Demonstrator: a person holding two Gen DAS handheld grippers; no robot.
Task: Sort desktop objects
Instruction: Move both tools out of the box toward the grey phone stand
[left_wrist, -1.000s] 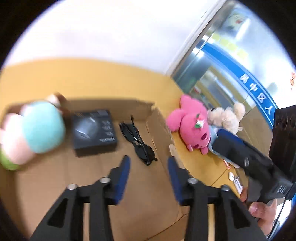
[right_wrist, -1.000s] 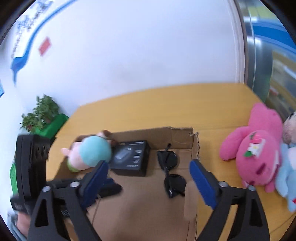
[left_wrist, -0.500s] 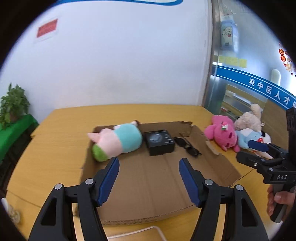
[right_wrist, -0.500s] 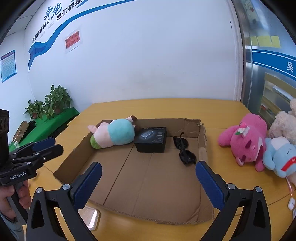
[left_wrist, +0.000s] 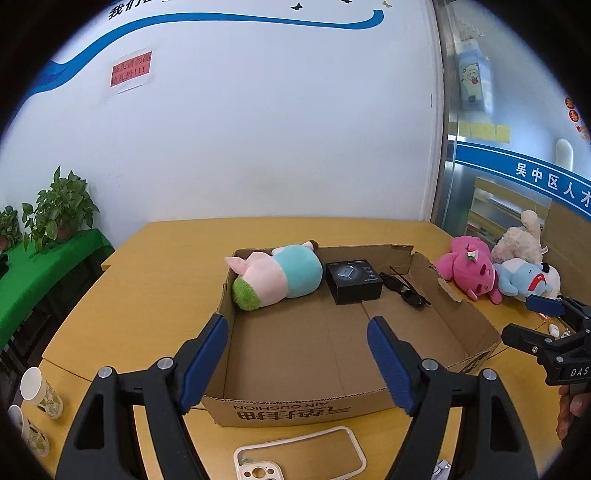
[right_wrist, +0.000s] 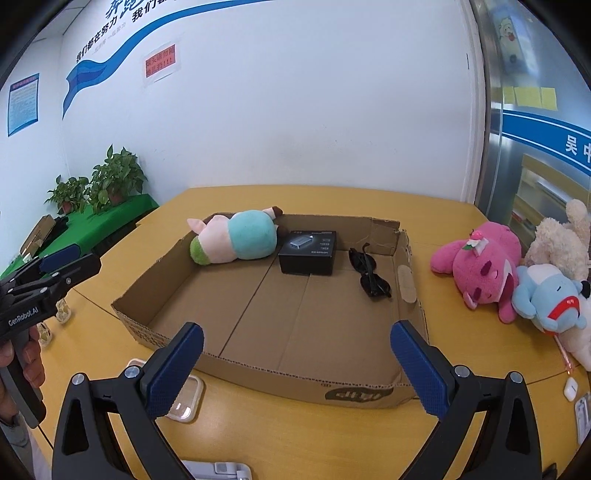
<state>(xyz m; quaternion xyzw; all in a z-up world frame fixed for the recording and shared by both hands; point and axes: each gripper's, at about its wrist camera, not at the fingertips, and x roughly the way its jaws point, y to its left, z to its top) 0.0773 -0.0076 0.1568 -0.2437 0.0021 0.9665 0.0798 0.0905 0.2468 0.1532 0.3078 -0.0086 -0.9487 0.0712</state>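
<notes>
On the yellow wooden table sits a shallow brown cardboard box. At its far end lie a soft pink and blue pig toy, a small black box and dark sunglasses, side by side. My left gripper is opening, with nothing between its blue pads. My right gripper is wide apart and holds nothing. A pink plush bear lies outside the box, on the right.

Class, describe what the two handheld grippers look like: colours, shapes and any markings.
Both are black plastic frames with triangular cut-outs, silver screws and blue textured pads on the fingers. The left gripper reads "GenRobot.AI" on its side; the right gripper reads "DAS". No cables or sleeves show.
</notes>
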